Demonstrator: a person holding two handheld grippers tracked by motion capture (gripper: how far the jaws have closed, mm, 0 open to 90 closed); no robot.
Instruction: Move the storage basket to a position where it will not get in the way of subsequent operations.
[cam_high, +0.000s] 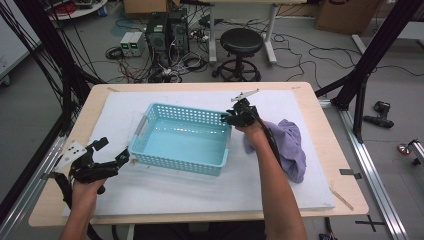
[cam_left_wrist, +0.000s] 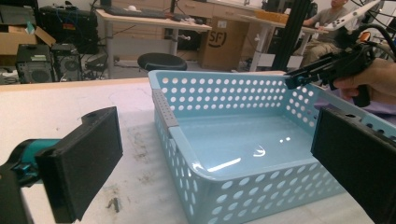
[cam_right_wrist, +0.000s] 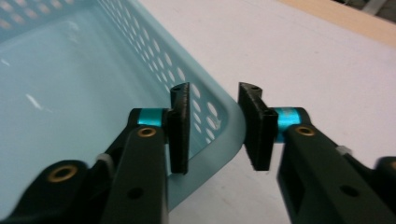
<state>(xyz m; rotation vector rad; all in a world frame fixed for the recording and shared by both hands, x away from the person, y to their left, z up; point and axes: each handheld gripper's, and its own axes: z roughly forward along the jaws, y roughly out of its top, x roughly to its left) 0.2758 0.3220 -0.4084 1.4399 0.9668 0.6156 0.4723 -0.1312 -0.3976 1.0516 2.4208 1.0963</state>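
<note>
A: Plastic, pale blue, perforated: one basket (cam_high: 181, 140), listed as resting on the white mat (cam_high: 150, 190). Where is it placed against the right gripper (cam_right_wrist: 214, 128)?

B: Its corner rim is entered between the right gripper's jaws, one pad inside the wall, the other outside. The jaws are recorded as apart, with daylight on both sides of the rim; no clamp is seen yet.

A: And the left gripper (cam_high: 111, 152)?

B: Jaws are held wide apart, nothing between them. The basket's near corner is catalogued just ahead of it, not touched.

A: Step in hand?

B: Judged as seating the right jaws on the rim before a grasp. The next move is thought to call for closing squarely on the thin wall, then lifting or dragging.

A: Other items?

B: Purple cloth (cam_high: 290, 145), noted behind the right gripper, under the forearm.
</note>
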